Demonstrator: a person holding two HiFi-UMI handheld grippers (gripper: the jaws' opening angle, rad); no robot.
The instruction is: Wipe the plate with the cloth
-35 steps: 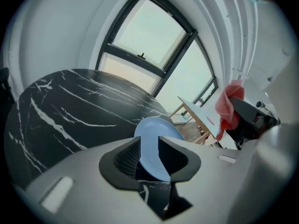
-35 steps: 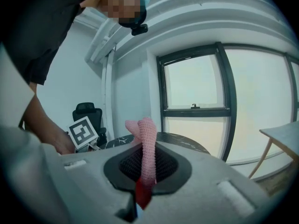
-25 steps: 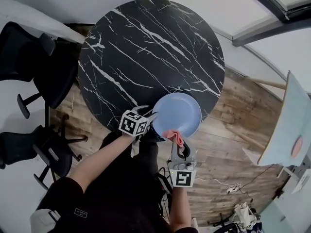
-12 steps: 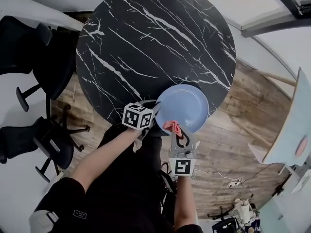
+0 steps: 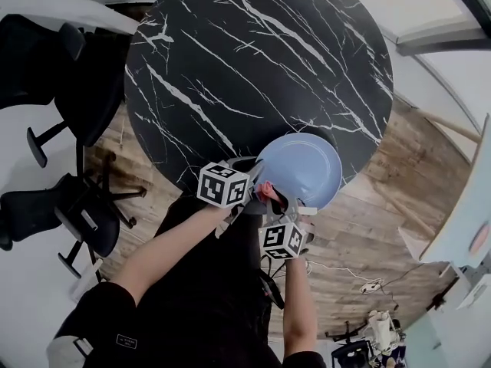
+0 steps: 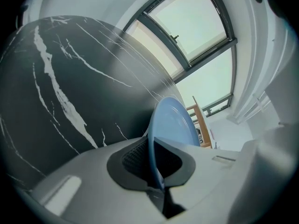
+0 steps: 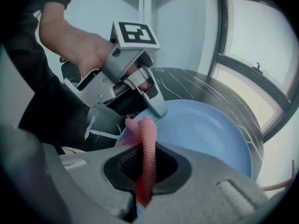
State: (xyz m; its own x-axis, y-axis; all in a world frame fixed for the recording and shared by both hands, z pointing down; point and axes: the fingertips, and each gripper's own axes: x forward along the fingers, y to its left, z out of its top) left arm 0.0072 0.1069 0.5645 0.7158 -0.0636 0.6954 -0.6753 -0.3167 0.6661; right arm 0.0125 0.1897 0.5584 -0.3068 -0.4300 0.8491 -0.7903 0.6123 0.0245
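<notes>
A light blue plate (image 5: 303, 167) lies at the near edge of the black marble table (image 5: 253, 75), partly overhanging it. My left gripper (image 5: 252, 181) holds the plate's left rim. In the left gripper view the plate (image 6: 172, 122) stands edge-on between the pads, and my left gripper (image 6: 152, 160) has just been closing onto it. My right gripper (image 5: 273, 202) is shut on a pink cloth (image 5: 266, 190) right at the plate's near rim. In the right gripper view the cloth (image 7: 147, 155) hangs folded from my right gripper (image 7: 145, 169), over the plate (image 7: 205, 129) and beside the left gripper (image 7: 149, 101).
Two black office chairs (image 5: 54, 75) (image 5: 54, 213) stand left of the table. A wooden floor (image 5: 368, 236) shows below the table's near edge. A pale tabletop (image 5: 468, 221) sits at the far right. Large windows (image 6: 196, 27) lie beyond the table.
My right gripper with the cloth has come in toward the plate's near rim and now sits close beside the left gripper. The left gripper has stayed at the plate's left rim.
</notes>
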